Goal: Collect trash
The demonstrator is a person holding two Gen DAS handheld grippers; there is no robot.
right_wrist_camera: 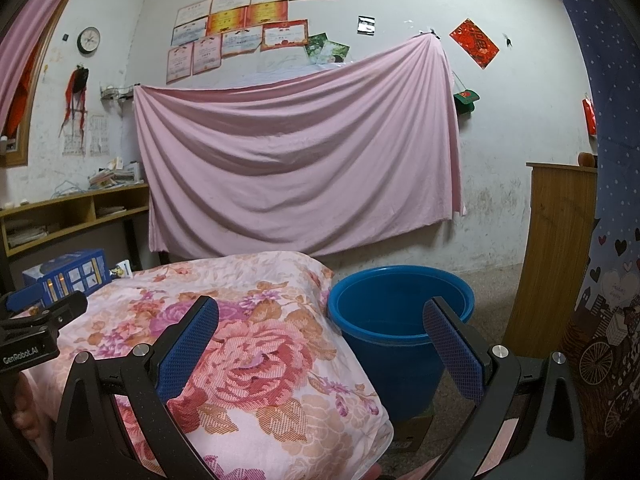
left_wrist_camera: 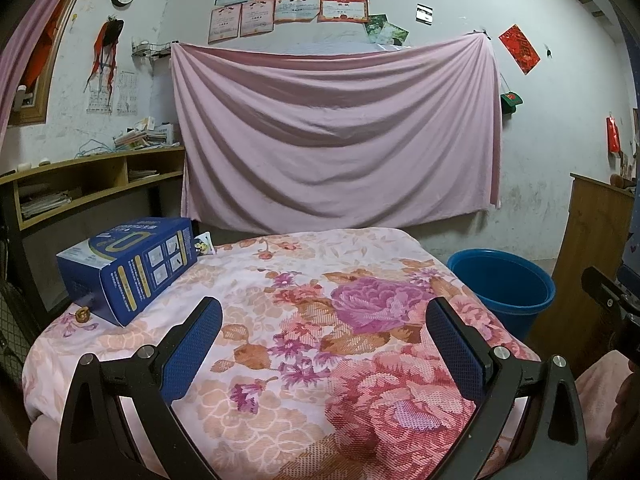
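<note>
A blue carton box [left_wrist_camera: 128,268] lies on the floral blanket [left_wrist_camera: 280,320] at its far left; it also shows in the right wrist view [right_wrist_camera: 68,276]. A small white wrapper [left_wrist_camera: 205,243] lies behind the box, and a small brown scrap [left_wrist_camera: 82,315] sits by its near corner. A blue bucket [right_wrist_camera: 400,320] stands on the floor right of the blanket, also in the left wrist view [left_wrist_camera: 504,288]. My left gripper [left_wrist_camera: 324,312] is open and empty above the blanket. My right gripper [right_wrist_camera: 320,316] is open and empty over the blanket's right edge, near the bucket.
A pink sheet [left_wrist_camera: 336,132] hangs on the back wall. A wooden shelf [left_wrist_camera: 92,180] with papers stands at the left. A wooden cabinet [right_wrist_camera: 556,248] stands right of the bucket. A patterned curtain [right_wrist_camera: 608,280] hangs at the far right.
</note>
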